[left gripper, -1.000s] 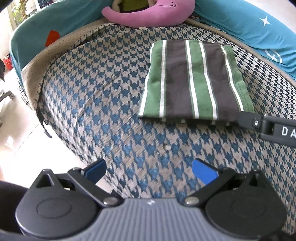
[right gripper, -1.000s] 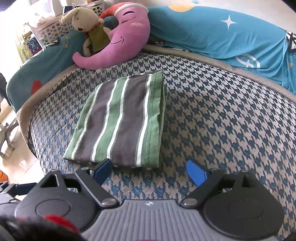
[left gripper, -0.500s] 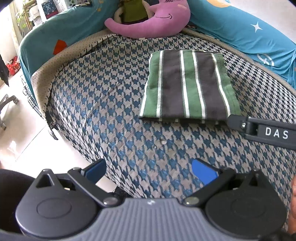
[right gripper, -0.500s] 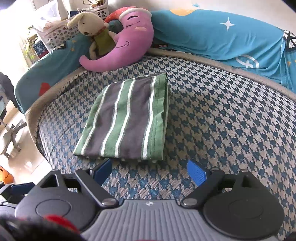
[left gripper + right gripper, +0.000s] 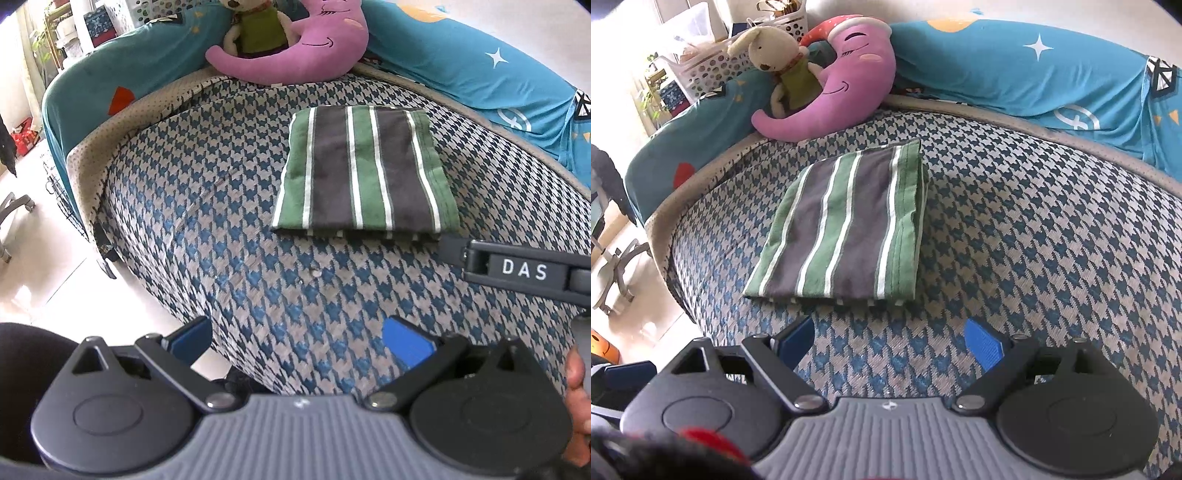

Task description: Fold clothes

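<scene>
The left tongs [image 5: 297, 341] were spread wide and held nothing. The right tongs [image 5: 890, 339] were spread wide too. The folded striped cloth [image 5: 364, 173] lay flat on the checked sofa seat [image 5: 221, 206], apart from both tongs. Only the left view showed the right tongs from the side, with white letters, just beside the cloth's near corner. Only the right view showed the toy bunny [image 5: 783, 70] whole, leaning on the purple moon pillow [image 5: 846, 85]. Both tongs had pulled back from the cloth since a second ago. The cloth looked soft, a neat rectangle with green, grey and white stripes.
</scene>
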`<state>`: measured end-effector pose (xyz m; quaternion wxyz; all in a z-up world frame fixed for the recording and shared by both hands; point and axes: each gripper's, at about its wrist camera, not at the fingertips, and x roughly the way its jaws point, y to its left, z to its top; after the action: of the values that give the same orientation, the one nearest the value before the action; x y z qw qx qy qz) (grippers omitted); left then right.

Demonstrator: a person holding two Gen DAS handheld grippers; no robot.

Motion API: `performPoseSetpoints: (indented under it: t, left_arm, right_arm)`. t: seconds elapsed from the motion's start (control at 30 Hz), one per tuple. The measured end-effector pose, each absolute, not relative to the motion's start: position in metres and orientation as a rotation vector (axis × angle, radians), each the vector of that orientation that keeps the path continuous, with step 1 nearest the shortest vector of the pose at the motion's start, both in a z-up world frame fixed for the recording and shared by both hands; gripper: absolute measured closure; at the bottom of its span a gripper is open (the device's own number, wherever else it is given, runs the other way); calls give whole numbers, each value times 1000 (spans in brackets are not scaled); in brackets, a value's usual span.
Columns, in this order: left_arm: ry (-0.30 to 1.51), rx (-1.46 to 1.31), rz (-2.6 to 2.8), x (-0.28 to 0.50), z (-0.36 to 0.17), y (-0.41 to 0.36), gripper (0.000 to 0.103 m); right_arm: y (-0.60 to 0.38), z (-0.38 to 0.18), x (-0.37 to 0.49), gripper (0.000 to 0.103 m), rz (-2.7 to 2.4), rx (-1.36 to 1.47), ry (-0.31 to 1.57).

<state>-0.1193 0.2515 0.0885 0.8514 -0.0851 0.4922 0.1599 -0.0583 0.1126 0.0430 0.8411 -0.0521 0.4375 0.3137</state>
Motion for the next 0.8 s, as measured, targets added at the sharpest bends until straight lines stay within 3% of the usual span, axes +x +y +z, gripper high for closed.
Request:
performPoseSetpoints:
  t: [0.8]
  left_arm:
    - [1105,-199,325,-113,62,253,0]
  right_arm:
    - [120,40,-55,14,656,-151,924]
